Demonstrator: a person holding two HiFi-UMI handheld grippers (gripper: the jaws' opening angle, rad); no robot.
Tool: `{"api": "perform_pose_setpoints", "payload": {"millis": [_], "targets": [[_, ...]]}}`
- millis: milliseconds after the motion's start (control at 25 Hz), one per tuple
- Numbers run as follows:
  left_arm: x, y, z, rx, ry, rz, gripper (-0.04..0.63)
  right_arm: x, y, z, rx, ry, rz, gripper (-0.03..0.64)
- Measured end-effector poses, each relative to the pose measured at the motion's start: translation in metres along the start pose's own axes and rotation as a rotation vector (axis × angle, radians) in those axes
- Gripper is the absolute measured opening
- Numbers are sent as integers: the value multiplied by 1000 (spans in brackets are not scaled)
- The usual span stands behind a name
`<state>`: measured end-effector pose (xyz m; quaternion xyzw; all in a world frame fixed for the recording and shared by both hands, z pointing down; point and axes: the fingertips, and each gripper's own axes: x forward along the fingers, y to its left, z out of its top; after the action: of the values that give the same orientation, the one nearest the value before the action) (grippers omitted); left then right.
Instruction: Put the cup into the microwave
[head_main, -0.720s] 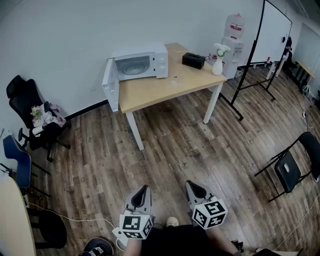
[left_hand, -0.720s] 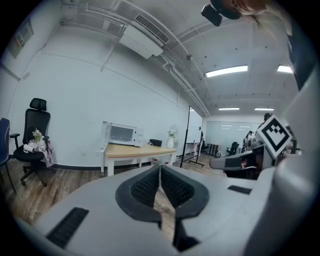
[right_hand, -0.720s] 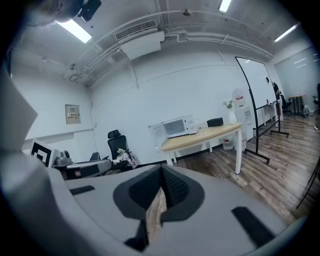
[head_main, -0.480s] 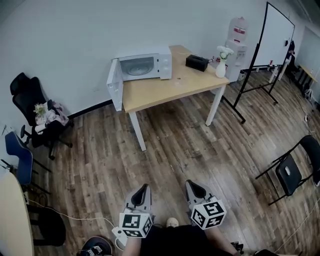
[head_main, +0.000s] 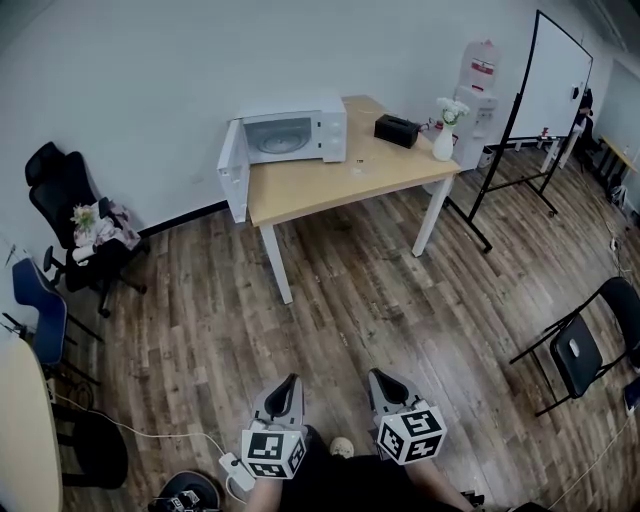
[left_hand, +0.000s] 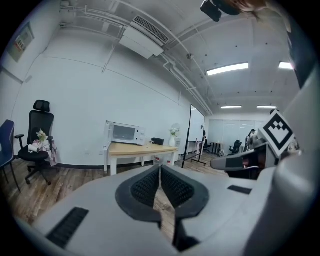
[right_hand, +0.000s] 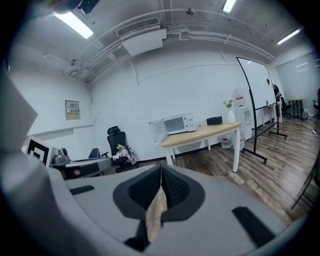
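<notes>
While the left gripper (head_main: 290, 381) and right gripper (head_main: 379, 378) hung closed and empty, the task apparently stood at approach: reach the cup (head_main: 358, 166), then open the jaws.

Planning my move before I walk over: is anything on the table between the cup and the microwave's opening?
Nothing visible does. The clear cup stands alone on the wooden table near the white microwave, whose door is swung open at the left; the black box sits beyond the cup.
</notes>
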<state>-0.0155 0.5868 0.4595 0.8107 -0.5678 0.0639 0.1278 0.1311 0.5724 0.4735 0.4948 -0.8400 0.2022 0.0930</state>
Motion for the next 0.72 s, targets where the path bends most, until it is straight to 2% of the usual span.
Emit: {"api": "perform_pose_setpoints", "payload": {"millis": [280,720], "targets": [[-7,-8,-8,-1,18,-18,14,-9,6,-10,26,1,5,-6],[4,21,1,-65,-12,27,14,14,10,-2,18,11,13,-5]]}}
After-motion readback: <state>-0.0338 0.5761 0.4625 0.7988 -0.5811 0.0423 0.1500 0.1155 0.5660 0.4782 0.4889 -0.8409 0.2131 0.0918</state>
